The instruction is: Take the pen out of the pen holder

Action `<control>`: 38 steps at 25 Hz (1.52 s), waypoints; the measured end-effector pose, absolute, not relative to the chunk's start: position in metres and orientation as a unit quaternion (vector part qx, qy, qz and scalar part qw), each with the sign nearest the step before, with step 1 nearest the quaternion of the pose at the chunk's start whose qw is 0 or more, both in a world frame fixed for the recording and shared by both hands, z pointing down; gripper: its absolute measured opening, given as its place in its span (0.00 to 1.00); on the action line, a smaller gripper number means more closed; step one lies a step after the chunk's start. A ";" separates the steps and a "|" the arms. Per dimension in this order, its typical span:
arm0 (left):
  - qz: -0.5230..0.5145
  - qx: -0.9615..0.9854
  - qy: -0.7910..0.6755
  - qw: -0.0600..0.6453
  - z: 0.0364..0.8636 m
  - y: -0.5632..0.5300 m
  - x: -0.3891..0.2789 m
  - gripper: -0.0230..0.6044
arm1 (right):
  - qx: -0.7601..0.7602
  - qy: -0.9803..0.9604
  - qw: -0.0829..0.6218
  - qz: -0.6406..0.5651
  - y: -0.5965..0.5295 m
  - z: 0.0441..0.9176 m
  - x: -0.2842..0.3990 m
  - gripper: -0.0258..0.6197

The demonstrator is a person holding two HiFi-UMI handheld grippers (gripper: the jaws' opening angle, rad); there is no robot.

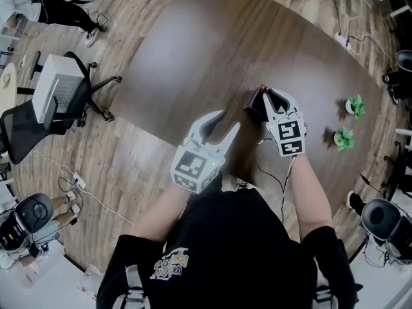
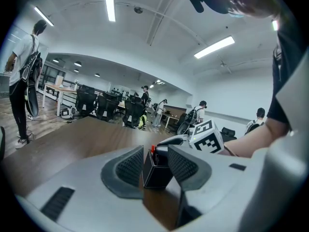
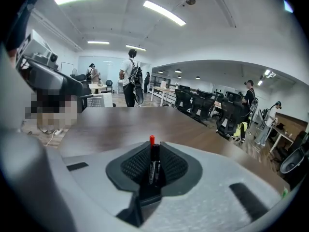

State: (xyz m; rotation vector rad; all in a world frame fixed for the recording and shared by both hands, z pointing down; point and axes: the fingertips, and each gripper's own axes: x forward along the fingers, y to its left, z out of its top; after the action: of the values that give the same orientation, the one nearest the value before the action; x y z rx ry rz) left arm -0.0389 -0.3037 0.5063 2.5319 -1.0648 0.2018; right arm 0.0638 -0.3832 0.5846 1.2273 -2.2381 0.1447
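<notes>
Right gripper view: the right hand-held gripper (image 3: 153,151) is clenched on the black pen (image 3: 153,164), which stands upright between its pads with its lower end hidden. To its left, the left hand-held gripper (image 1: 228,121) hangs released, apart from the pen holder (image 2: 157,170) on the table (image 1: 212,44).

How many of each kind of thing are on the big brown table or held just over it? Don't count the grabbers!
pen: 1
pen holder: 1
small green plants: 2
Total: 4
</notes>
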 end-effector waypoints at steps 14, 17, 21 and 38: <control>0.074 0.903 -0.379 0.190 0.509 -0.311 -0.044 0.25 | 0.452 -0.838 0.306 0.023 -0.385 0.589 0.048 0.11; 0.074 0.903 -0.377 0.193 0.507 -0.308 -0.042 0.25 | 0.453 -0.839 0.301 0.029 -0.383 0.589 0.050 0.10; 0.074 0.902 -0.379 0.192 0.505 -0.303 -0.035 0.25 | 0.453 -0.842 0.290 0.042 -0.378 0.586 0.057 0.10; 0.071 0.902 -0.394 0.159 0.487 -0.274 -0.019 0.25 | 0.480 -0.855 0.170 0.097 -0.357 0.535 0.088 0.09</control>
State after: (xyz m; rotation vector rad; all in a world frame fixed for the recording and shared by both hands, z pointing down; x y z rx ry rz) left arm -0.0187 -0.2736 0.4869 2.5795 -1.1273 0.2017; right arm 0.0880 -0.3571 0.5348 1.3637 -2.4298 0.2760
